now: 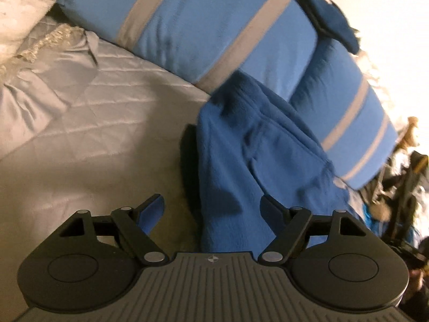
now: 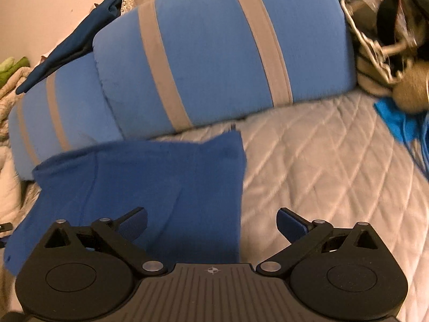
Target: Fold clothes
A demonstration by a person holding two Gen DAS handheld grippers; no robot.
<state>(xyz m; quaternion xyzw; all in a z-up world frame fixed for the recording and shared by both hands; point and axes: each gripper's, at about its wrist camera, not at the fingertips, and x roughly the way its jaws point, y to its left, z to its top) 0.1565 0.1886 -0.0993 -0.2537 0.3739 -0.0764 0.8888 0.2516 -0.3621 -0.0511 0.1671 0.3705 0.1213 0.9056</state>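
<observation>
Left gripper [image 1: 211, 209] spread wide, nothing between its 2 fingers; the blue fleece [image 1: 257, 166] lies just ahead, a fold of it running down into the gap between the jaws, contact unclear. Right gripper [image 2: 211, 224] also spread wide and gripping nothing, low over the fleece [image 2: 150, 187], whose right edge falls between the jaws; left finger over cloth, right finger over bare quilt [image 2: 335, 166]. Fleece sits on the quilt [image 1: 88, 123], a grey-beige diamond-stitched cover. Left view shows the fleece bunched and rumpled, with a seam and what looks like a pocket, one end pushed up against the bolster [image 1: 214, 26]. Right view shows it flatter, roughly rectangular, top edge and upper right corner near the bolster [image 2: 214, 53]; touching there or not, cannot tell. Bolster is light blue with grey bands, 2 cushion sections side by side, lying along the far side of the quilt. A dark navy cloth [image 1: 327, 16] lies draped on top of the bolster, seen in both views [image 2: 69, 48]. Only the left view shows a pale rumpled pillow [image 1: 29, 102] and lace trim at far left. Only the right view shows a green cloth [image 2: 10, 67] at far left, a bright blue item [image 2: 396, 118] on the quilt at right, and the clutter [image 2: 386, 43] beyond the bolster end more clearly. Both views blurred.
</observation>
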